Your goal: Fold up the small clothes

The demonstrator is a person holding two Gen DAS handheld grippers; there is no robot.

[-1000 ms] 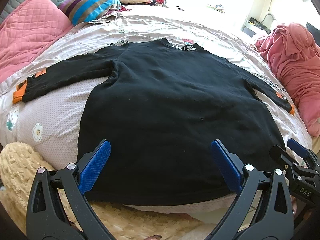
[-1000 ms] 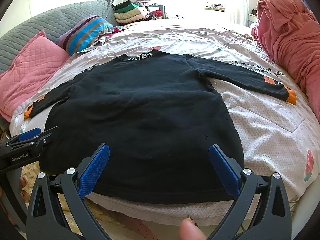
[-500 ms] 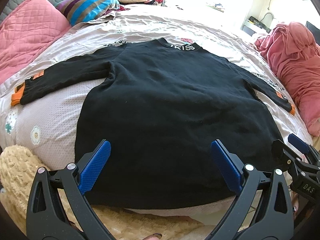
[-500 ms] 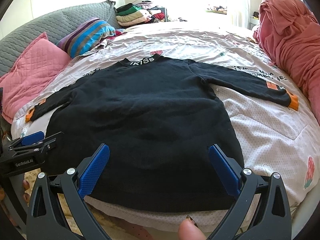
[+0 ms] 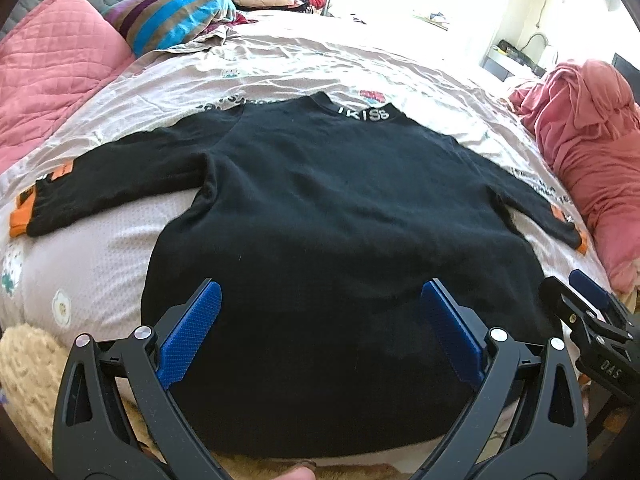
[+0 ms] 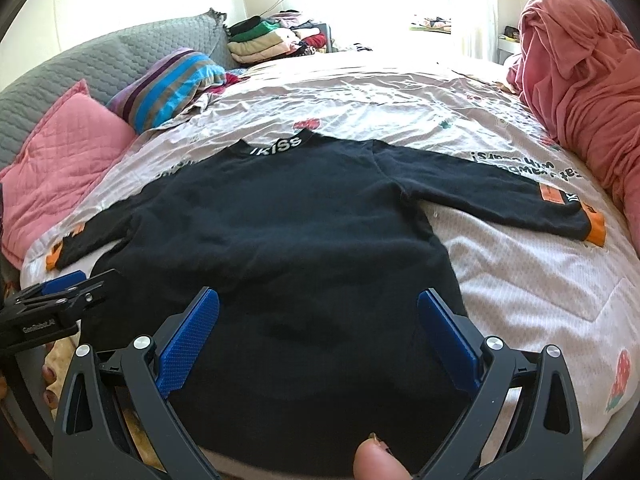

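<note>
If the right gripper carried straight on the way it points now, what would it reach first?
Most likely the black sweater: the open right gripper aims at its lower body, spread flat on the bed, with nothing between. Depth is hard to judge.

Black sweater (image 5: 340, 216) flat, sleeves spread (orange cuffs).

Both wrist cameras look low from the bed's foot toward the headboard, sharing the spread black long-sleeved sweater (image 5: 340, 216) (image 6: 280, 232); the left sits further left.

Sunlit bedroom, bed (image 6: 520, 300), grey headboard (image 6: 80, 68)
</note>
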